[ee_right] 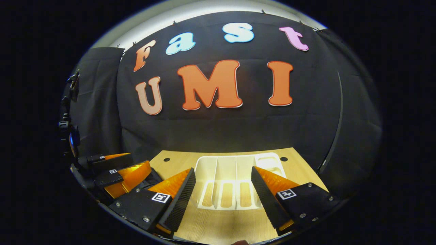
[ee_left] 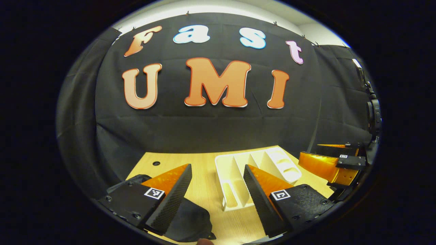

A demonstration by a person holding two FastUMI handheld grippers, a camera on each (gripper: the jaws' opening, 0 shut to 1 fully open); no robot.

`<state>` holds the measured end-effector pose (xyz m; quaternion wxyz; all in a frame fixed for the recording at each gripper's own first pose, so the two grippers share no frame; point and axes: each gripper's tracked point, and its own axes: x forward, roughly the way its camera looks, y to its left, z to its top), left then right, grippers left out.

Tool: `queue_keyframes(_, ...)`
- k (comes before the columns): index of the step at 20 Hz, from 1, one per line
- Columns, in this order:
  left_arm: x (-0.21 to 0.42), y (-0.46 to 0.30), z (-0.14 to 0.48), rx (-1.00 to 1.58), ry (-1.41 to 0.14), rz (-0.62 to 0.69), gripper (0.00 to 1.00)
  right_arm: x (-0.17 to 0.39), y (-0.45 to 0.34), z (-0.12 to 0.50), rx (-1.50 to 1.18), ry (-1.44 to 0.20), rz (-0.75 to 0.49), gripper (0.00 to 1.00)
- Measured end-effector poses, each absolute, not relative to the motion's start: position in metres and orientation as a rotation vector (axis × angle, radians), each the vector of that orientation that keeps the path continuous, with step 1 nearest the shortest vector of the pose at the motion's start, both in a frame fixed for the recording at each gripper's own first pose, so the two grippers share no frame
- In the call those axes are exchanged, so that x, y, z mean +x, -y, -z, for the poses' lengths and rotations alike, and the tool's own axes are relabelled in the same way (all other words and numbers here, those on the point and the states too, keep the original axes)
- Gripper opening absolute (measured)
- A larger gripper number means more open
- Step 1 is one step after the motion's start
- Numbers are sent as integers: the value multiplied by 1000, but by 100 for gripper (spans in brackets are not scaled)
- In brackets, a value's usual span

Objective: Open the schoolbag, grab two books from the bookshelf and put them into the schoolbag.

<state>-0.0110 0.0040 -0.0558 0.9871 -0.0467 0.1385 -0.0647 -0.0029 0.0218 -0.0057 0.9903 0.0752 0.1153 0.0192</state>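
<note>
Fingers on both grippers stand spread wide with nothing between them. The left gripper (ee_left: pixel 218 200) fills the bottom of the left gripper view; the right gripper (ee_right: pixel 223 200) fills the bottom of the right gripper view.

1. Desk (ee_right: pixel 224 224): light wood, lower centre of both views.
2. Bookshelf (ee_right: pixel 235 180): a white divided rack with slotted compartments, resting on the desk, lower centre of the right gripper view and lower right of centre in the left gripper view. No books can be seen in its compartments.
3. Schoolbag (ee_left: pixel 190 217): judged to be the dark fabric mass at the bottom left of the left gripper view, under the left finger. Whether it is open cannot be told.

Risk, as a judgement: the two grippers sit near each other, so a reach toward the rack could make them collide. A slim divider could also catch a finger and drag the light rack.

View differences: the left gripper view shows the dark bag close up and the right gripper at its right edge. The right gripper view shows the rack head-on and the left gripper at its lower left.
</note>
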Motion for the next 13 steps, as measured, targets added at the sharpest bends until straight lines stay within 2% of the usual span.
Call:
queue_keyframes(6, -5, -18, 36, -114, -138, 67, 97, 0, -2, -10, 116, -95, 68, 97)
queue_keyframes(13, -2, -32, 40, -59, -58, 35, 98, -1, -28, 16, 79, -89, 32, 98)
